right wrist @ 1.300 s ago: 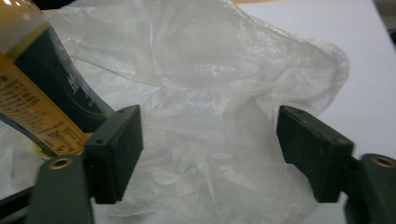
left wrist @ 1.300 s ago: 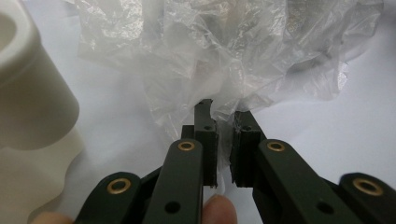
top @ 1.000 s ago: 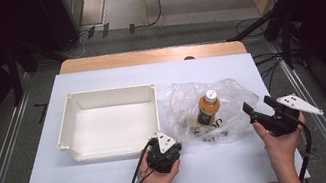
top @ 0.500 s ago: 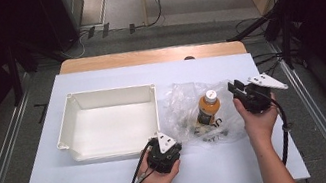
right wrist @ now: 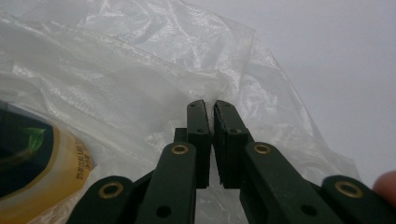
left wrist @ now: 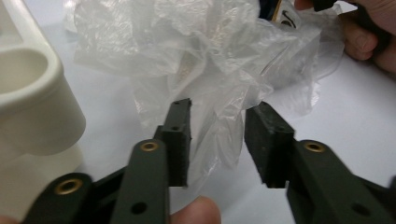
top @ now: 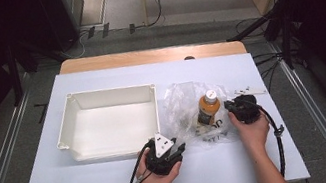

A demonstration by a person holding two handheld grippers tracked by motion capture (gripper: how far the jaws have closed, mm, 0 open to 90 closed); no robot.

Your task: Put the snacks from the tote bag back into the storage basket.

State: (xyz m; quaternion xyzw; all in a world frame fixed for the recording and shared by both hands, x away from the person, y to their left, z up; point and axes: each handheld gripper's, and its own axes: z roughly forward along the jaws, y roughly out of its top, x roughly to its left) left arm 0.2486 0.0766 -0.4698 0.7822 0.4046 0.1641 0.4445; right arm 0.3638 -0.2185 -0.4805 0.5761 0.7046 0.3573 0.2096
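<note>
- Clear plastic bag [top: 190, 112]: lies crumpled on the pale blue table [top: 116, 181], right of centre in the high view, just beside the right wall of the white tray [top: 68, 126]; whether its left edge touches the tray cannot be told.
- Bottle [top: 206, 110]: amber contents, white cap, dark label; it lies inside the bag with the cap toward the top of the frame. The right gripper view shows its yellow-and-dark label [right wrist: 32, 163] at lower left, behind the film.
- Left gripper [top: 176, 146]: at lower centre of the high view, at the bag's lower left edge. In the left gripper view [left wrist: 217, 140] its jaws have just been opening; a twisted fold of the bag [left wrist: 215, 112] hangs between them, and the pads stand apart from it, released.
- Right gripper [top: 228, 106]: at the bag's right edge, just right of the bottle. In the right gripper view [right wrist: 211, 109] its jaws have just been closing and are clenched on a pinch of bag film at the tips.
- Tray: empty, its rounded corner [left wrist: 28, 93] at the left of the left gripper view, near the left jaw.
- Open room: bare table shows along the lower left below the tray, along the upper edge beyond bag and tray, and to the right of the right gripper.
</note>
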